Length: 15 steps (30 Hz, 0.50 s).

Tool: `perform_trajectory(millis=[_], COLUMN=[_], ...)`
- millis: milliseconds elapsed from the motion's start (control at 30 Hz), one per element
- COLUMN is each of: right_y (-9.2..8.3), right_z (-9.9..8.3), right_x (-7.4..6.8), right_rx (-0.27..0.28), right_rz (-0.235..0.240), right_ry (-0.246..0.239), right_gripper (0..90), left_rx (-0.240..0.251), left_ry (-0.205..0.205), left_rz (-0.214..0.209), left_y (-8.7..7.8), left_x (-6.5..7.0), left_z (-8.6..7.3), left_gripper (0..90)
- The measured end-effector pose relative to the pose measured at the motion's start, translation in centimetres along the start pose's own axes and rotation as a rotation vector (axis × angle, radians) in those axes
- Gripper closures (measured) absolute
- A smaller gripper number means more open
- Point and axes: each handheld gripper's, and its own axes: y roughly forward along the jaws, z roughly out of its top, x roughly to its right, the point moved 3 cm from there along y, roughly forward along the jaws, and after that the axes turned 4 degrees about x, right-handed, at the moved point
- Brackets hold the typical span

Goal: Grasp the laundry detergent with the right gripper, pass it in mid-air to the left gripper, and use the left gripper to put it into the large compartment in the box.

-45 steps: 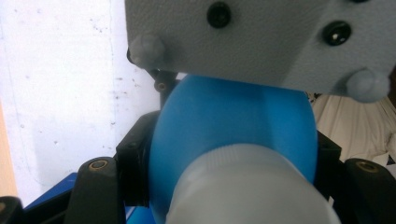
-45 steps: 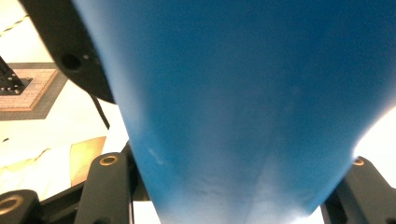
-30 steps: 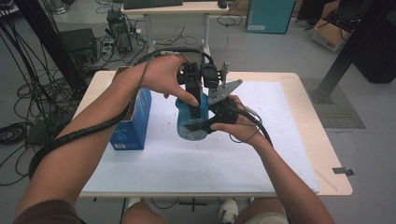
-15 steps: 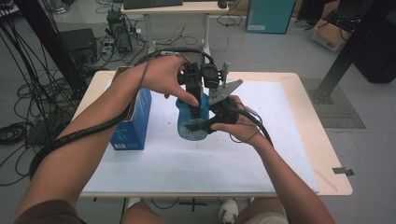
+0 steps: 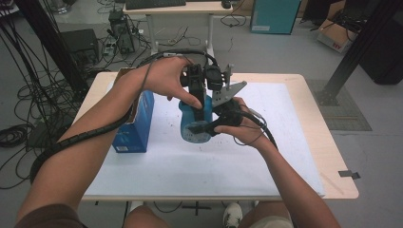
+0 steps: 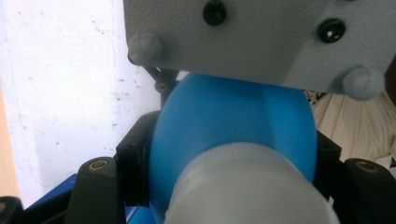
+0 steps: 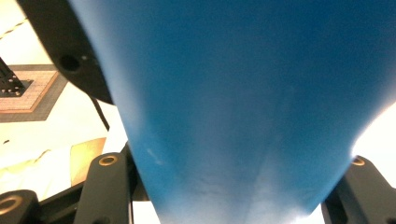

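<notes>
High view: blue plastic bottle with pale cap (image 5: 194, 124) mid-table on white sheet (image 5: 266, 142), right of blue carton (image 5: 138, 124). Left gripper (image 5: 198, 102) jaws clamp cap end; right gripper (image 5: 205, 127) jaws clamp body, likely bracing for twisting cap.
</notes>
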Motion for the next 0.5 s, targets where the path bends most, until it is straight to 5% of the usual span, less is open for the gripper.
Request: perform_trajectory(millis=[233, 300, 500], right_y=[-0.01, -0.05, 0.0], right_z=[0.02, 0.02, -0.05], right_x=[-0.01, 0.01, 0.03], right_rx=[0.007, 0.005, 0.006], right_rz=[-0.004, -0.006, 0.0], right_ry=[0.004, 0.003, 0.005], right_gripper=[41.1, 41.1, 40.8], left_rx=[-0.001, -0.009, -0.009], left_ry=[0.0, 0.056, 0.047], left_rz=[0.001, 0.017, 0.014], left_y=[-0.06, -0.16, -0.09], left_x=[-0.02, -0.41, -0.42], left_z=[0.06, 0.16, 0.14], left_gripper=[36.2, 36.2, 36.2])
